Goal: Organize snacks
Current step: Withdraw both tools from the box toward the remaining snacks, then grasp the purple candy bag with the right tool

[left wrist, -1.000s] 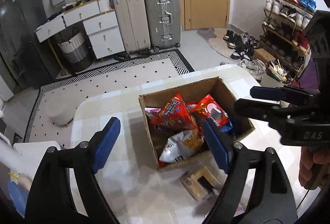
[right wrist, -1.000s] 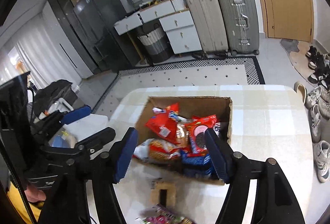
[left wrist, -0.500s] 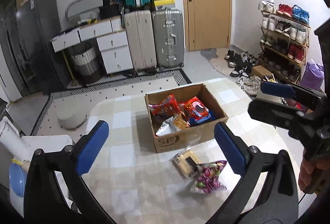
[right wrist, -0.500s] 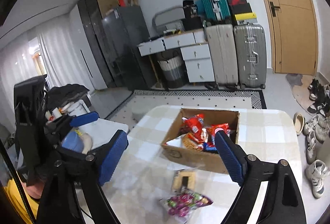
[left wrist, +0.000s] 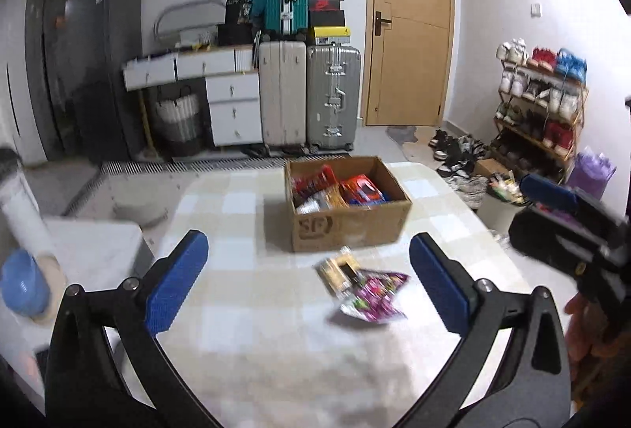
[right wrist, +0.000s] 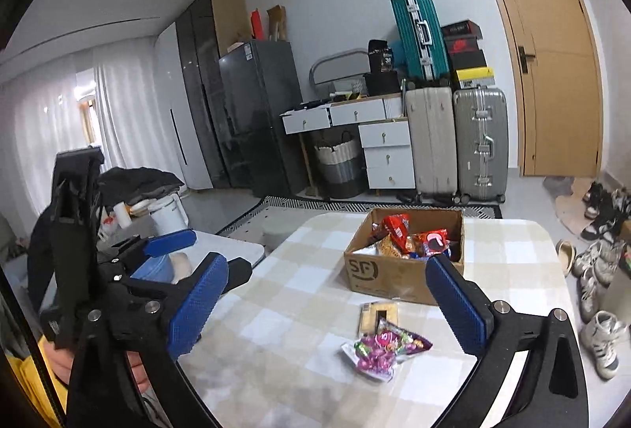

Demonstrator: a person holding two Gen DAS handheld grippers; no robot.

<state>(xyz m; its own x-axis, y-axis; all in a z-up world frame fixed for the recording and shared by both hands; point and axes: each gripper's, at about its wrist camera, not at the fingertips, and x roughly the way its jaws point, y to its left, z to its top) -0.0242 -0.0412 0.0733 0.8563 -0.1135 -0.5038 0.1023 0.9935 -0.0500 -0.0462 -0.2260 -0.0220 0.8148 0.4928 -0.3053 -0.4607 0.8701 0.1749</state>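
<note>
both grippers hang over the near side of the checked desk [left wrist: 244, 199], well short of the box [left wrist: 347, 227], and neither holds anything. the left gripper [left wrist: 307, 278] has its fingers spread as wide as they go. the right gripper [right wrist: 327, 305] is just opening its fingers, with nothing between them.

the box is mostly packed: red, orange and blue bags fill it. two snacks lie loose on the desk just in front of it, a tan packet [right wrist: 376, 315] and a purple candy bag [right wrist: 384, 349], which touch or overlap.

this looks like the gap between placements. the next move calls for bringing one gripper down over the candy bag, pinching its crinkly edge without dragging the packet, then carrying it into the box.
</note>
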